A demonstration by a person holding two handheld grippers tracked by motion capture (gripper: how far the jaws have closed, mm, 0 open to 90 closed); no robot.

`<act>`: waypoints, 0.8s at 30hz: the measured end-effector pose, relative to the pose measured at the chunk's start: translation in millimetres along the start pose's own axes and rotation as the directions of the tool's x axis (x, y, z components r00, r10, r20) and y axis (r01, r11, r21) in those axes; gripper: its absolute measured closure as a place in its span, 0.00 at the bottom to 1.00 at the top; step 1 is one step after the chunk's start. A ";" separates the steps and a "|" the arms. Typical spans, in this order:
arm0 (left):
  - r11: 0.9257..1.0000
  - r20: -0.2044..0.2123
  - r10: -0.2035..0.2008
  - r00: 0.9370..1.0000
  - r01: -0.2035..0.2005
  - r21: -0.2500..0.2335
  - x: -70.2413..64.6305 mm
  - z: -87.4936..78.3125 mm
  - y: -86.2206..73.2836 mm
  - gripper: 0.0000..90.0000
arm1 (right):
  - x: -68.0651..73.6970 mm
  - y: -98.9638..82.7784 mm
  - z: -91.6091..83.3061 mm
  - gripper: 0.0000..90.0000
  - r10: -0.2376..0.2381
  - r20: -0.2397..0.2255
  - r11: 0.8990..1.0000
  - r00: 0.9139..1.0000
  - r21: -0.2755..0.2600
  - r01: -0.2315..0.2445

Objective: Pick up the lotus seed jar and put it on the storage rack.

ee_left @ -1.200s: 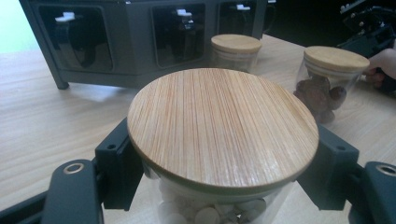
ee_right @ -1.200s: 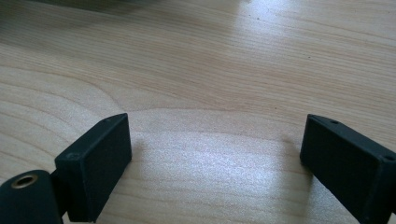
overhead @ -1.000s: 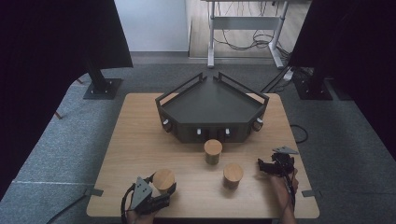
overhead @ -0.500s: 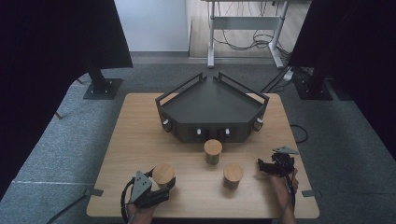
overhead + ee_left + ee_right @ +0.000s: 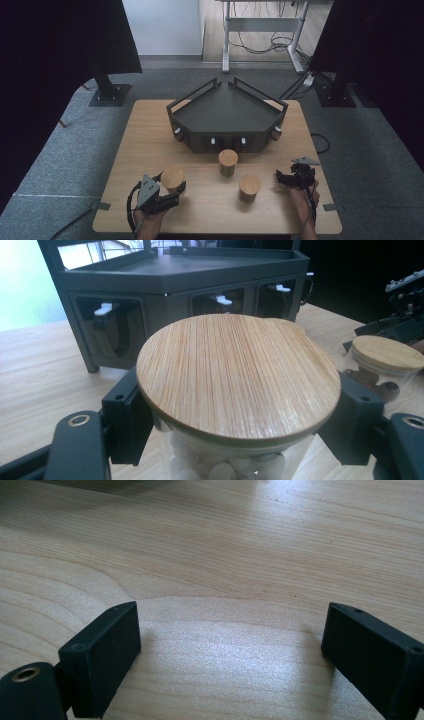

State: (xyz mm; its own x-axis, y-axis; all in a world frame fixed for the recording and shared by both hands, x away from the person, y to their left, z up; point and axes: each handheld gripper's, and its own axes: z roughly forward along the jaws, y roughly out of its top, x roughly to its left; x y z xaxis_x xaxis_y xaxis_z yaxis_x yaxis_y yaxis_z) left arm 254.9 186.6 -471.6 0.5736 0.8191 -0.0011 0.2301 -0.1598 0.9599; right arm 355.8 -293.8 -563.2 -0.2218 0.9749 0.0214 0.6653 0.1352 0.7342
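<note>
Since the earlier frame, left gripper [image 5: 169, 192] has carried its jar [image 5: 173, 179] slightly toward 12 o'clock; jaws clamp the glass below the bamboo lid [image 5: 235, 380], axis upright; rack [image 5: 227, 112] lies at 1 o'clock from it, left hand nearer; right gripper [image 5: 287, 178] rests at 3 o'clock, jaws apart, empty; no writing legible.

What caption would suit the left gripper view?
Left gripper clamps a bamboo-lidded jar of white pieces before the dark rack.
</note>
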 end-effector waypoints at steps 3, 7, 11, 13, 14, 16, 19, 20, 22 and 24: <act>1.000 0.002 -0.011 1.000 0.011 -0.003 3.0 2.5 4.6 0.29 | 0.0 0.0 0.0 0.09 0.000 0.000 1.000 1.000 0.000 0.000; 1.000 0.004 -0.017 1.000 0.017 -0.005 6.9 6.1 10.8 0.29 | 0.0 0.0 0.0 0.09 0.000 0.000 1.000 1.000 0.000 0.000; 1.000 0.004 -0.015 1.000 0.015 -0.006 9.9 10.2 17.5 0.29 | 0.0 0.0 0.0 0.09 0.000 0.000 1.000 1.000 0.000 0.000; 1.000 0.006 -0.016 1.000 0.016 -0.008 11.5 12.3 20.7 0.29 | -0.1 0.0 0.0 0.09 -0.001 -0.001 1.000 1.000 0.000 0.001; 1.000 0.006 -0.015 1.000 0.015 -0.009 12.2 13.4 22.2 0.29 | -0.1 0.0 0.0 0.09 -0.001 -0.001 1.000 1.000 0.000 0.001; 1.000 0.006 -0.014 1.000 0.014 -0.011 13.2 15.1 25.0 0.29 | -0.1 0.0 0.0 0.09 -0.001 -0.001 1.000 1.000 0.000 0.001; 1.000 0.007 -0.014 1.000 0.014 -0.013 14.9 17.5 28.9 0.29 | -0.1 0.0 0.0 0.09 -0.001 -0.001 1.000 1.000 0.000 0.001; 1.000 0.007 -0.015 1.000 0.015 -0.014 15.4 18.1 30.0 0.29 | -0.1 0.0 0.0 0.09 -0.001 -0.001 1.000 1.000 0.000 0.001; 1.000 0.009 -0.018 1.000 0.019 -0.016 16.9 19.6 32.1 0.29 | -0.1 0.0 0.0 0.09 -0.001 -0.001 1.000 1.000 0.000 0.001; 1.000 0.008 -0.021 1.000 0.021 -0.017 18.0 20.8 33.4 0.29 | -0.1 0.0 0.0 0.09 -0.001 -0.001 1.000 1.000 0.000 0.001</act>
State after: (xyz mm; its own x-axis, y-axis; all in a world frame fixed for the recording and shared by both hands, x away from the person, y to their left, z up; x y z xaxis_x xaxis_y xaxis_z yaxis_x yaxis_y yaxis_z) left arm 289.3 184.6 -445.4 0.5753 0.8176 -0.0235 0.2291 -0.1335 0.9642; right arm 355.8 -293.9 -563.2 -0.2229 0.9746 0.0212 0.6651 0.1361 0.7343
